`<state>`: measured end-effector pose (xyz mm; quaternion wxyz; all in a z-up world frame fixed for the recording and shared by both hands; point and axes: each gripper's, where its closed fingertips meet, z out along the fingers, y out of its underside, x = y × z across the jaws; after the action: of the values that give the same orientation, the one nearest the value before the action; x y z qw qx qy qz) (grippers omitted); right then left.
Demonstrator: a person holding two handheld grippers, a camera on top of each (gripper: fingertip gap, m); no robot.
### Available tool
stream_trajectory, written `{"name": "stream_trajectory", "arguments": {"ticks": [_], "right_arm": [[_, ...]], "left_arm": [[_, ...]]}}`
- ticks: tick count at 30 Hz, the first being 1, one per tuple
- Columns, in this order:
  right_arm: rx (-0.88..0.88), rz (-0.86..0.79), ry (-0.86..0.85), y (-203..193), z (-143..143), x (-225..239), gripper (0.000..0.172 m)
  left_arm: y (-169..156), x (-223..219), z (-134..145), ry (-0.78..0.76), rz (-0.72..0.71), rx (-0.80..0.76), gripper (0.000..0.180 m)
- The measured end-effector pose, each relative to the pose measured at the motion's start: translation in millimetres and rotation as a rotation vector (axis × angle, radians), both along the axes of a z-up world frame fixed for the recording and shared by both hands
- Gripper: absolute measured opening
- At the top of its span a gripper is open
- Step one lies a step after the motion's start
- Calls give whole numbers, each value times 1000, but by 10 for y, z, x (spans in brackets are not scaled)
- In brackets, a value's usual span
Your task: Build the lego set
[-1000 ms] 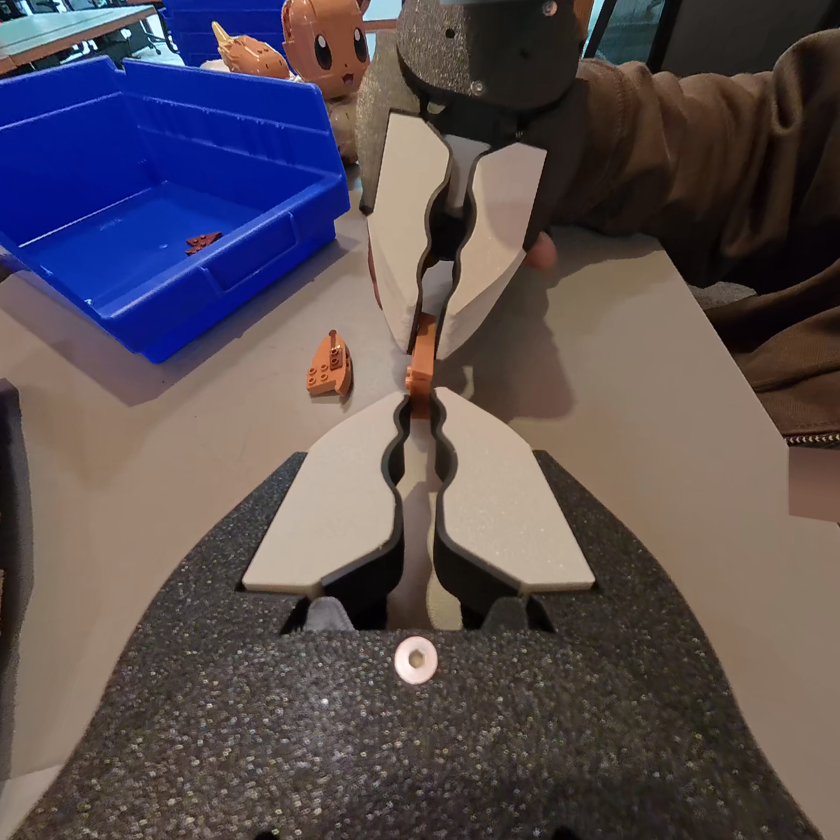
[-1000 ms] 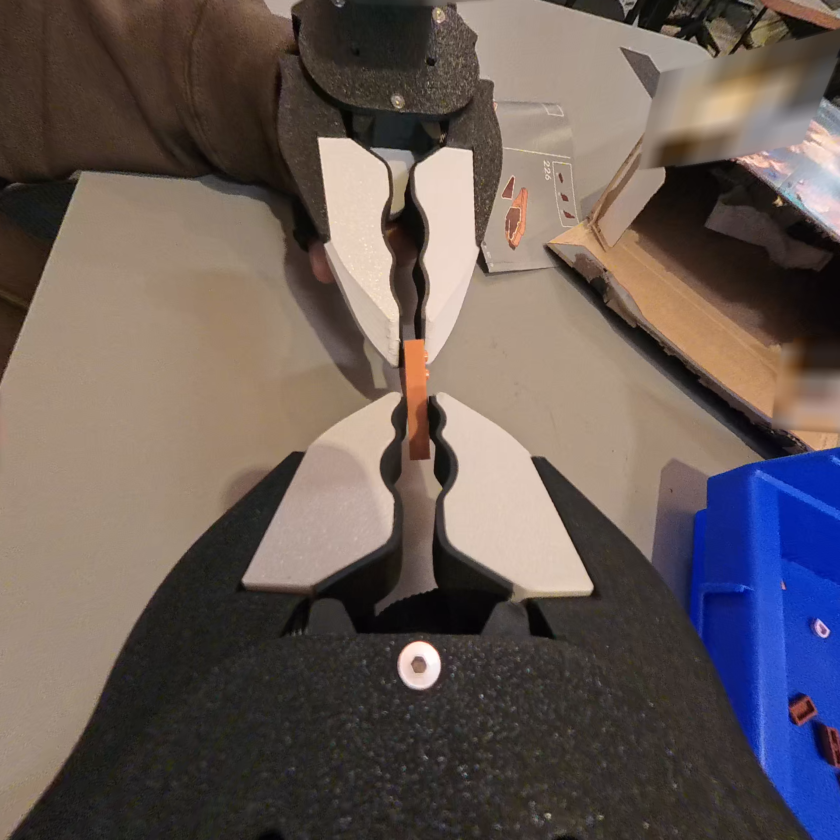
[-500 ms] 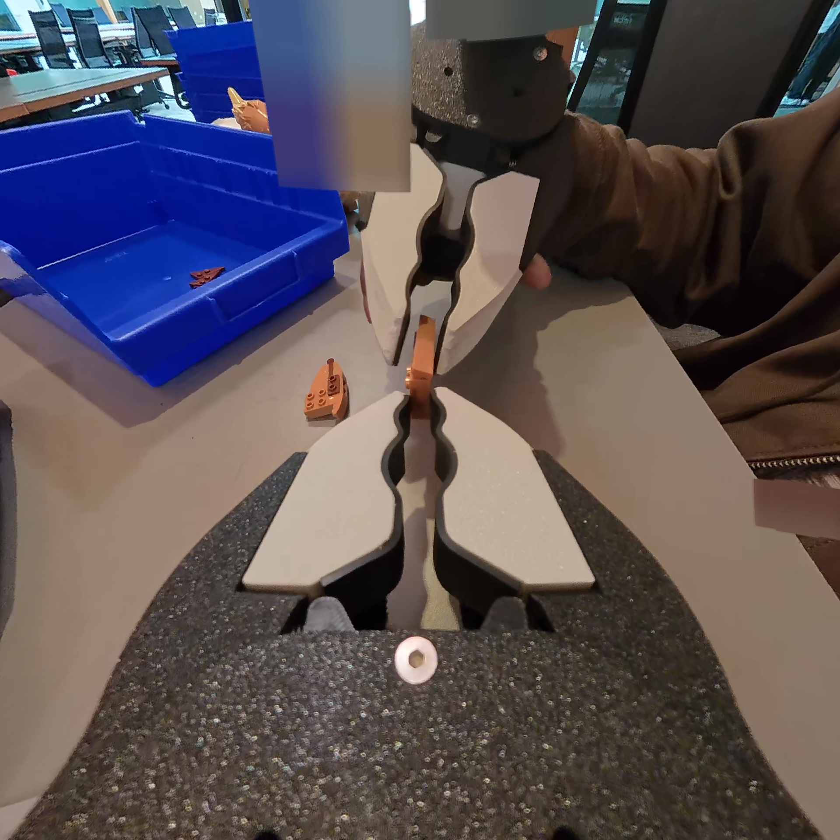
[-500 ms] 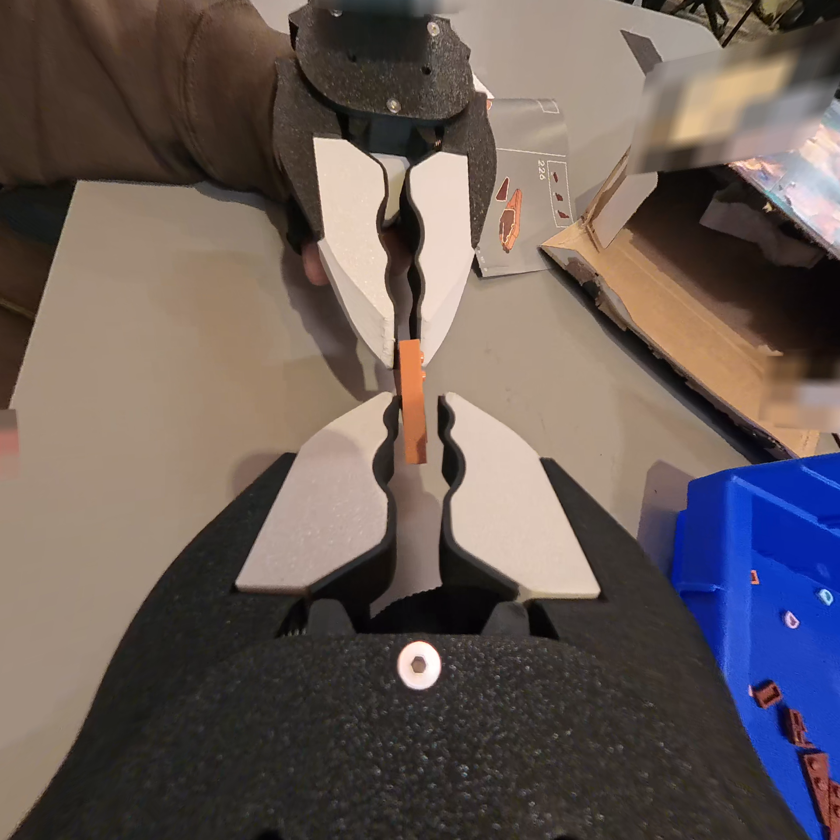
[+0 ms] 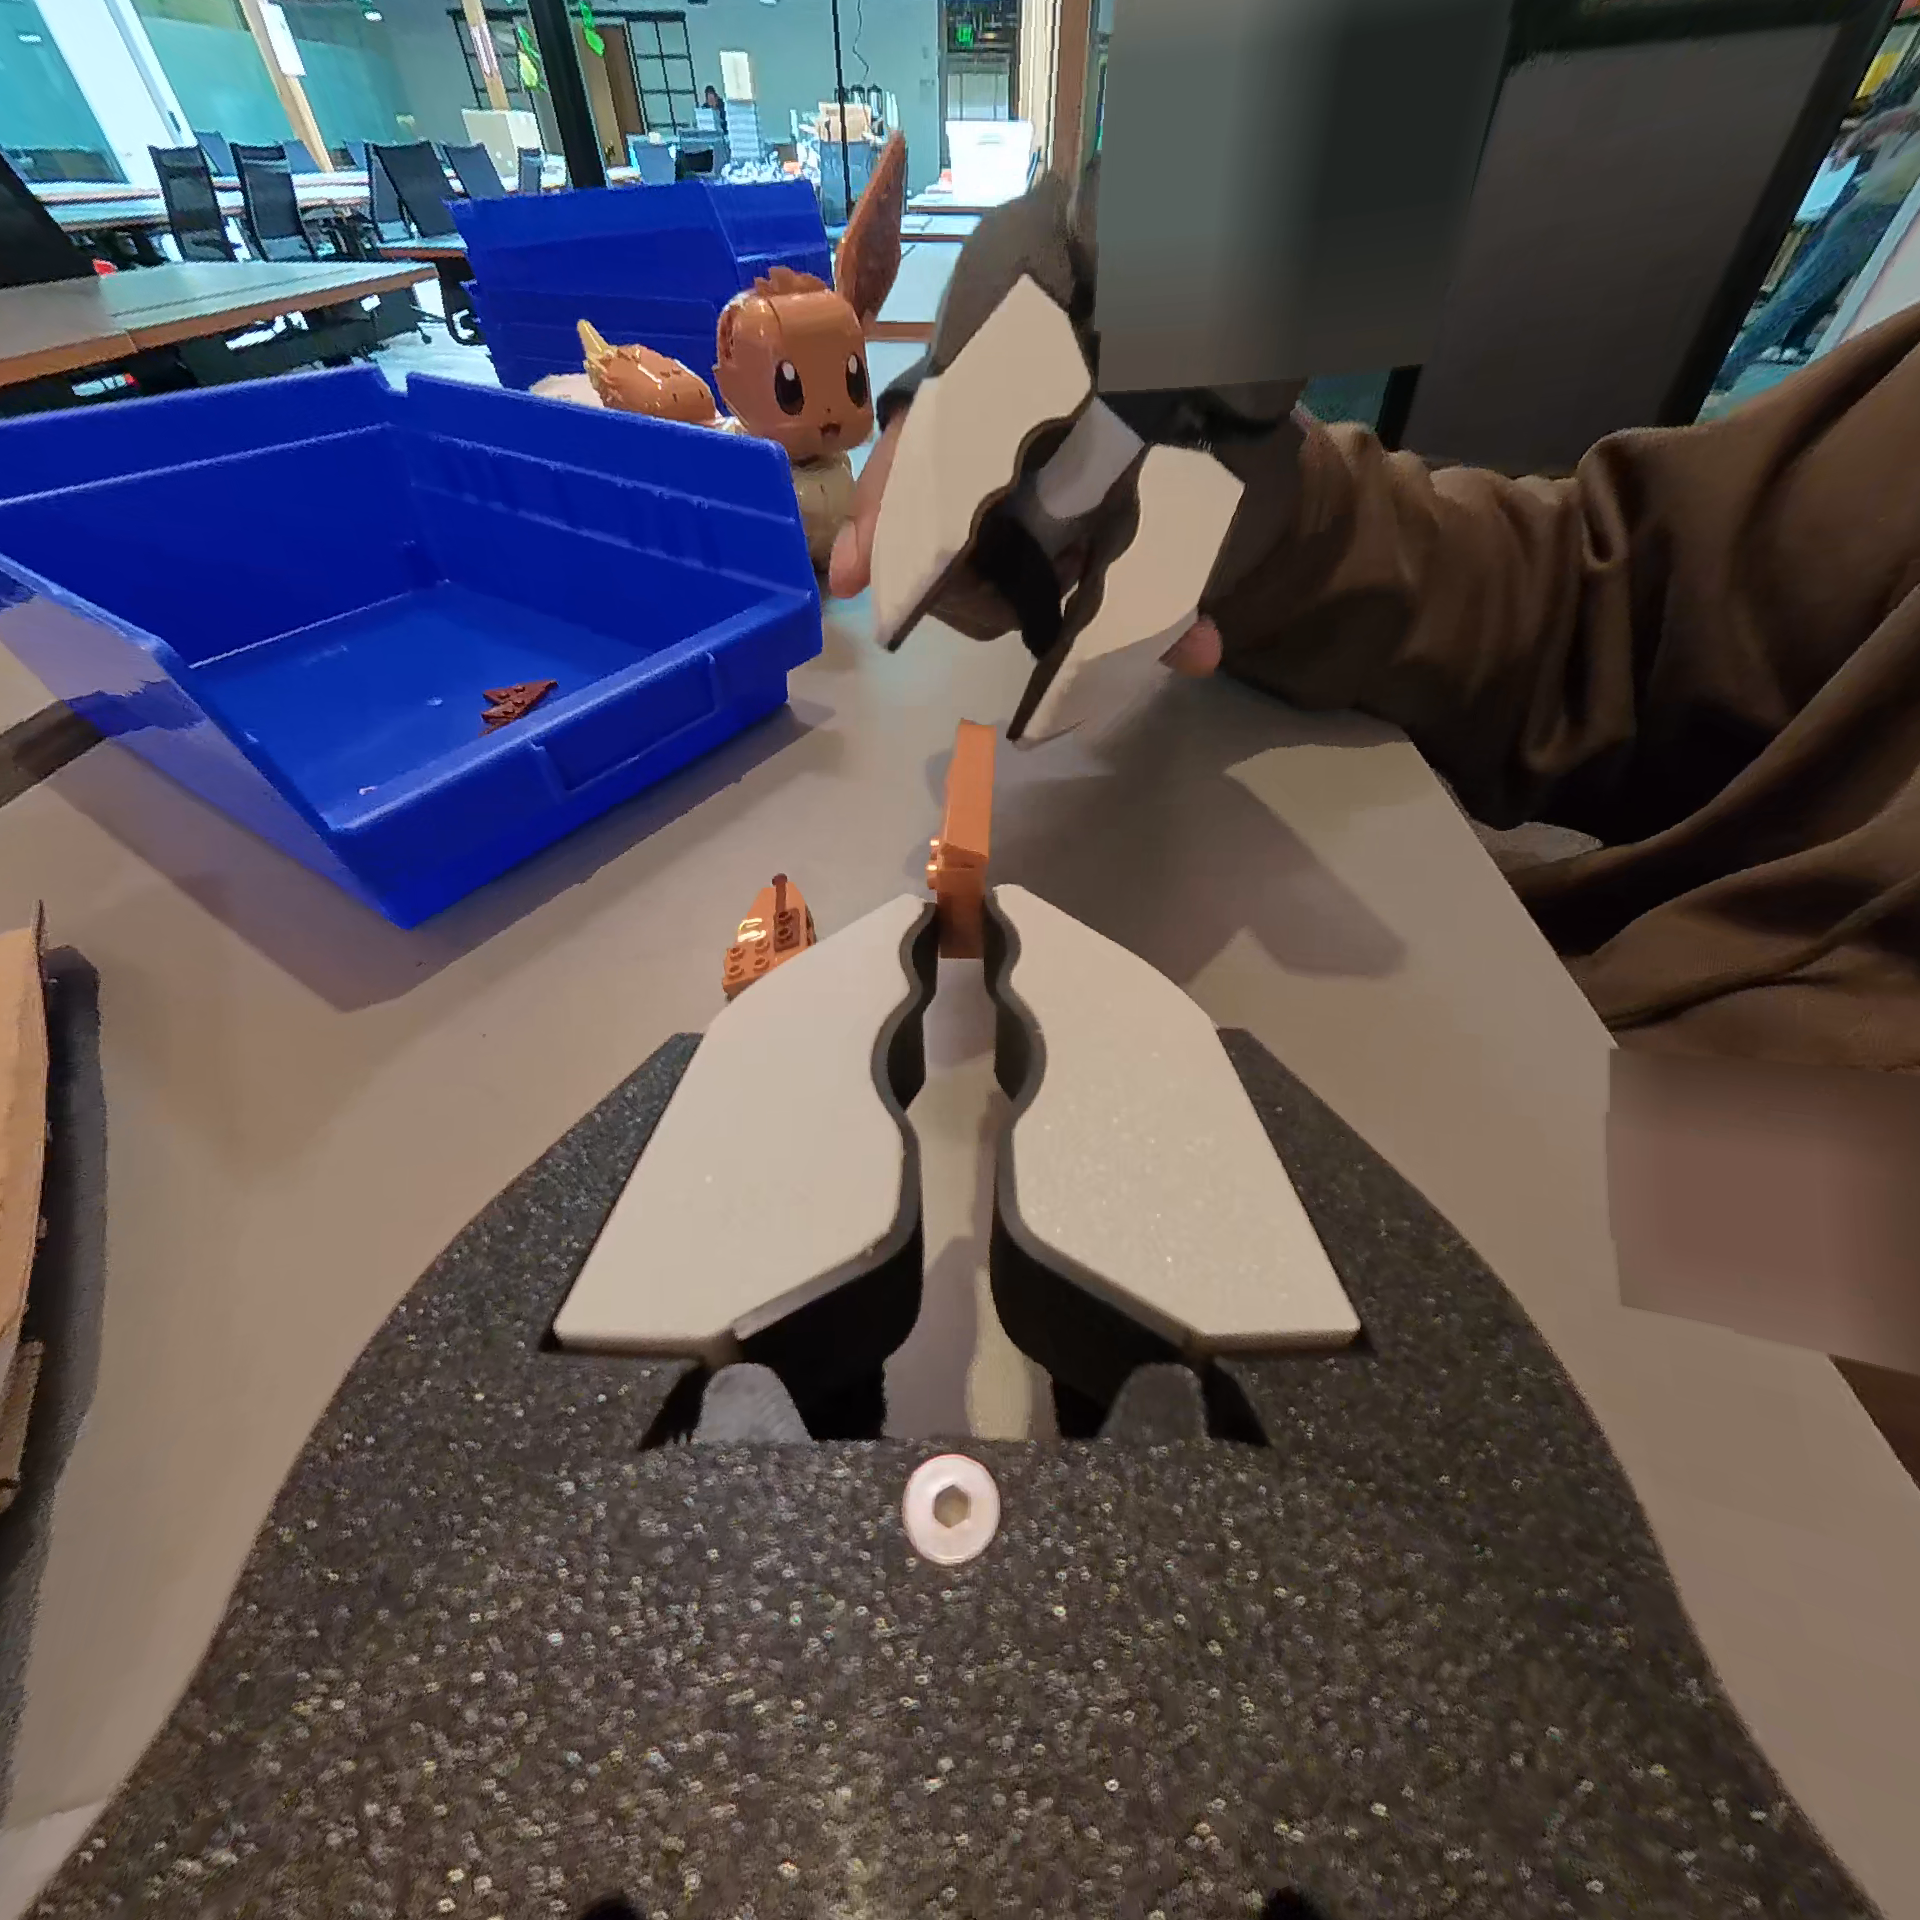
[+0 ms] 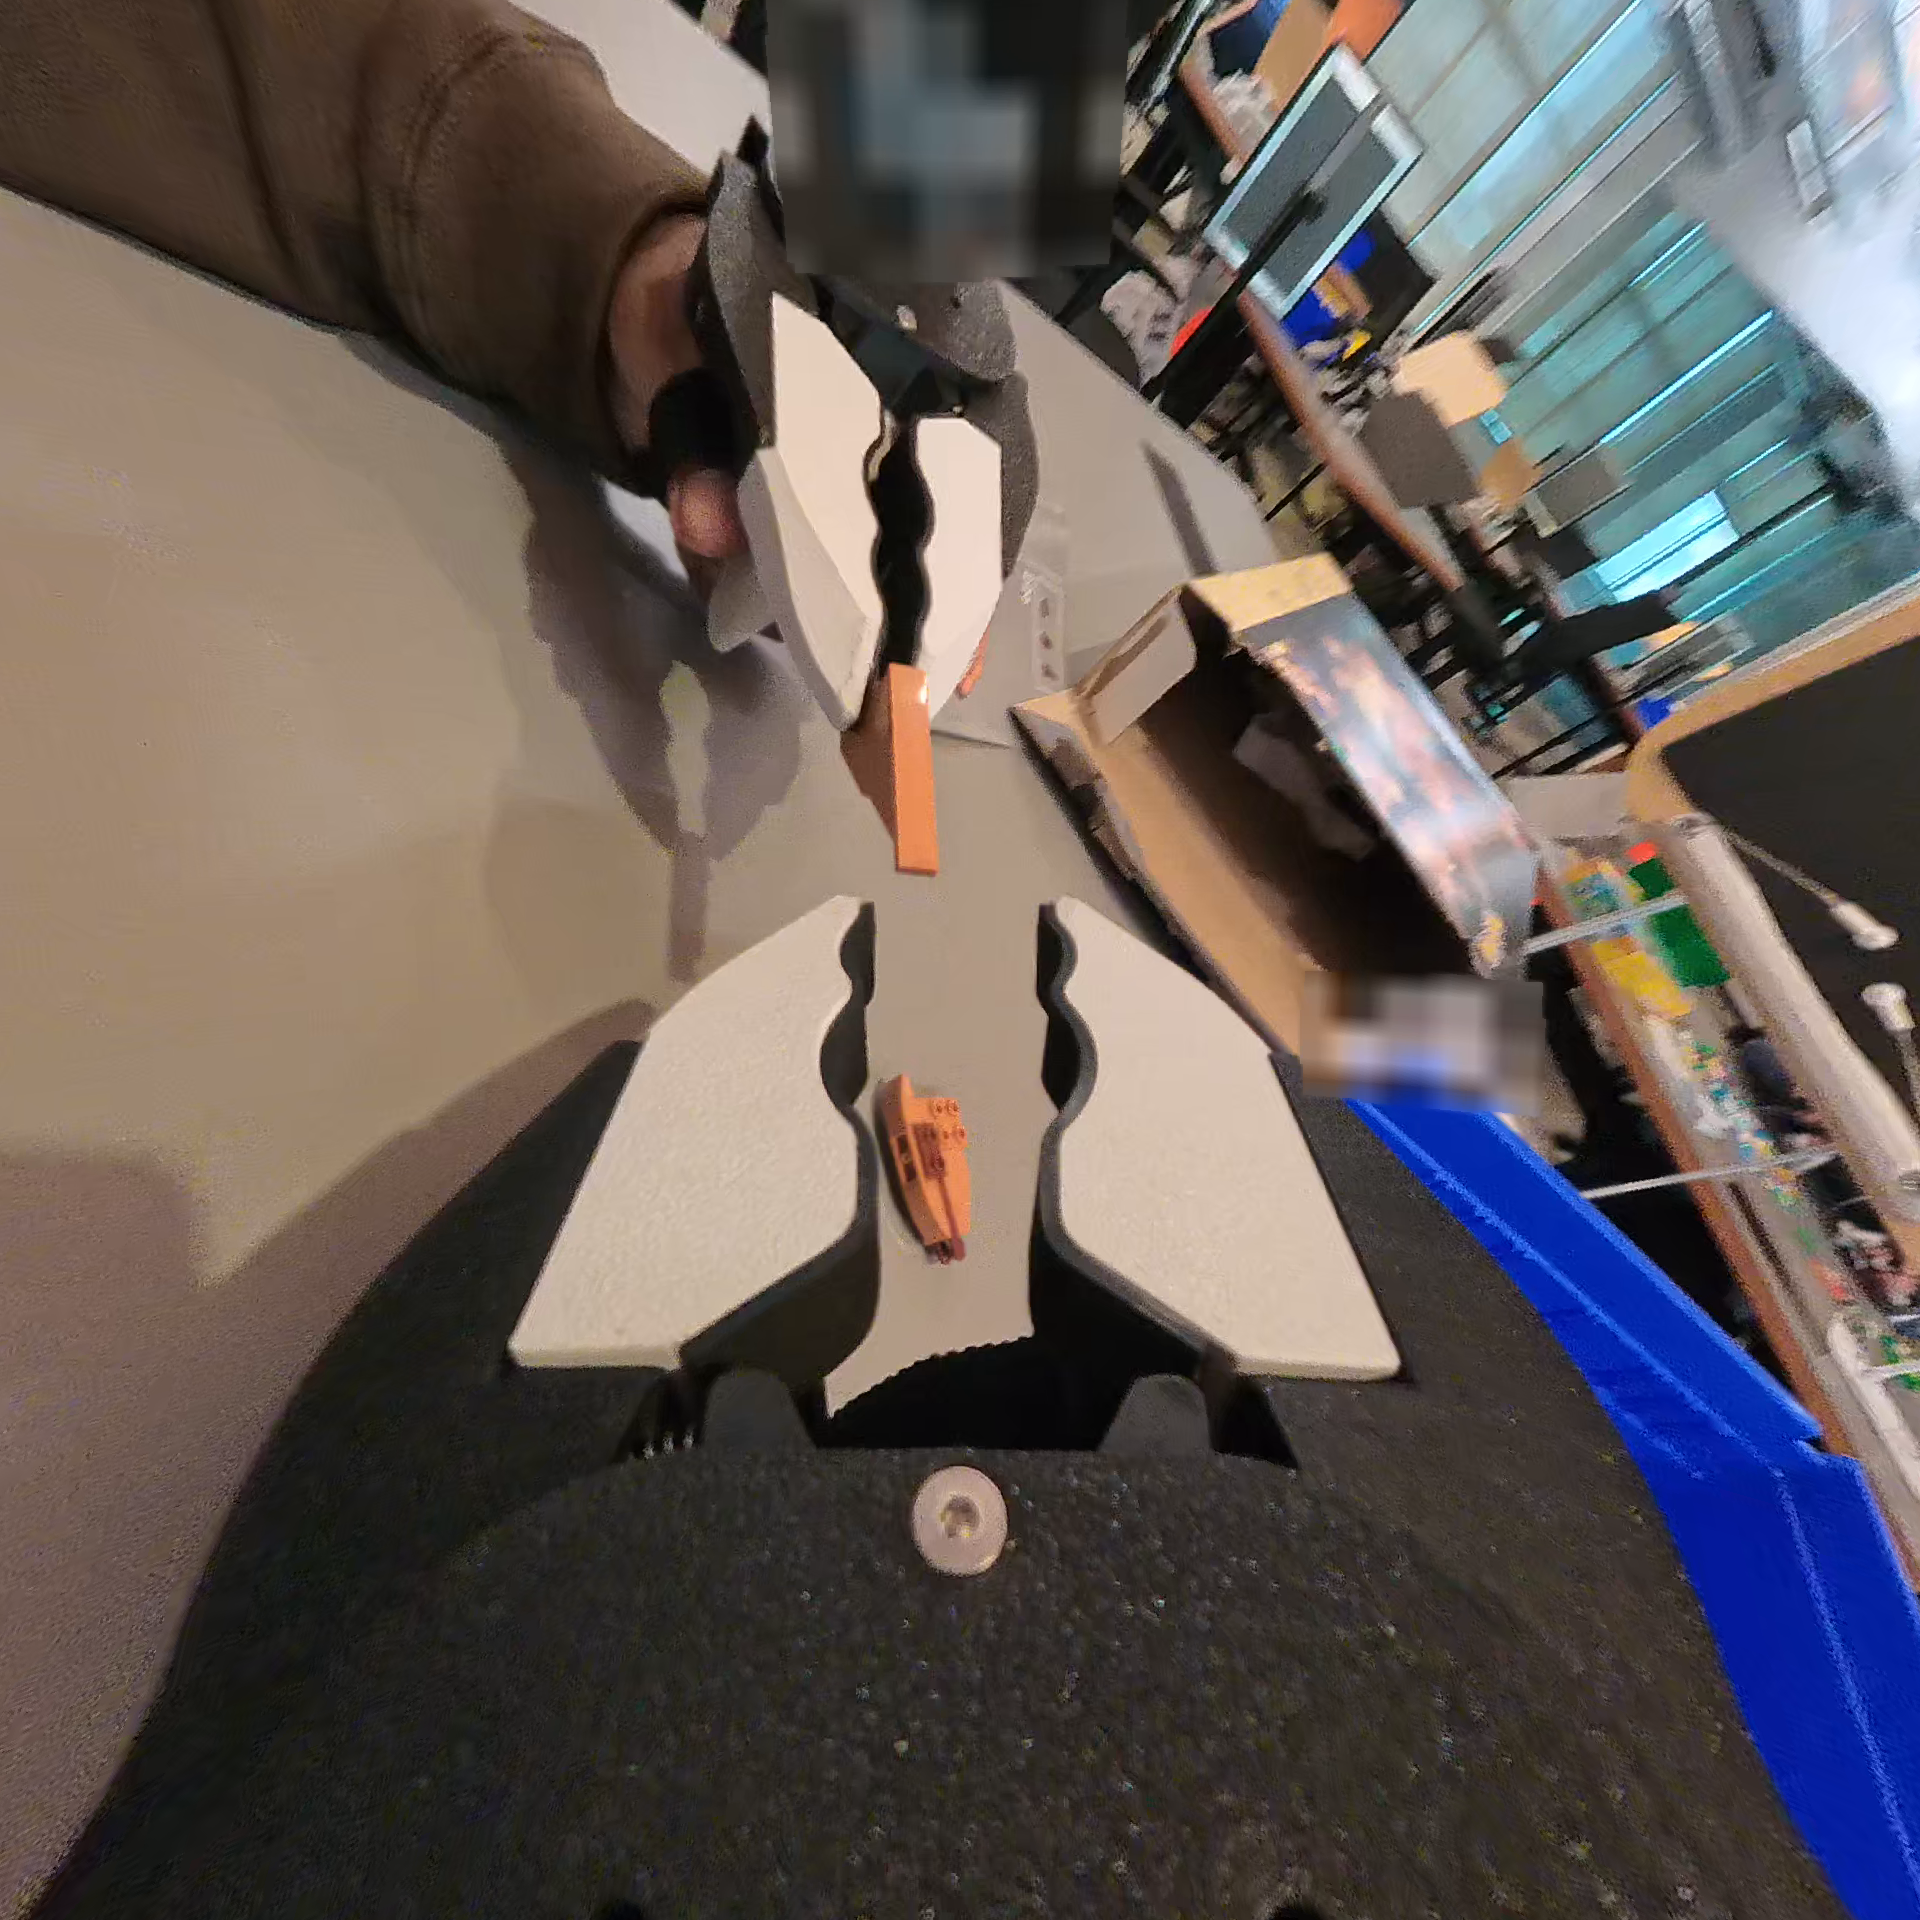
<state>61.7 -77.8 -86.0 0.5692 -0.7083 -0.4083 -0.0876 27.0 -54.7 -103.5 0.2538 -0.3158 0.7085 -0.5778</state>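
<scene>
While the left gripper (image 5: pixel 961 914) pinches an orange brick piece (image 5: pixel 966 821) above the grey table (image 5: pixel 312 1091), the right gripper (image 6: pixel 954 914) hangs wide open, a small brick model (image 6: pixel 925 1169) lying below it, near the blue bin (image 5: pixel 416 623).

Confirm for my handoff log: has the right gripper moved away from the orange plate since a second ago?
Yes. The right gripper has opened, let go and drawn back from the orange plate, which the left gripper holds above the grey table.
</scene>
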Motion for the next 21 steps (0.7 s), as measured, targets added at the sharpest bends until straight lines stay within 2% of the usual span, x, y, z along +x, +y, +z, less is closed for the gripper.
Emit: {"name": "stream_trajectory", "arguments": {"ticks": [7,13,21], "right_arm": [[199,2,-83,-33,23,-26,27],[363,-34,-331,-29,94,-41,20],[434,-31,-530,-17,46,-116,19]], "left_arm": [[-6,-30,76,-15,-17,-39,8],[-36,-47,60,-1,-40,-44,8],[-64,-55,40,13,-56,-49,8]]}}
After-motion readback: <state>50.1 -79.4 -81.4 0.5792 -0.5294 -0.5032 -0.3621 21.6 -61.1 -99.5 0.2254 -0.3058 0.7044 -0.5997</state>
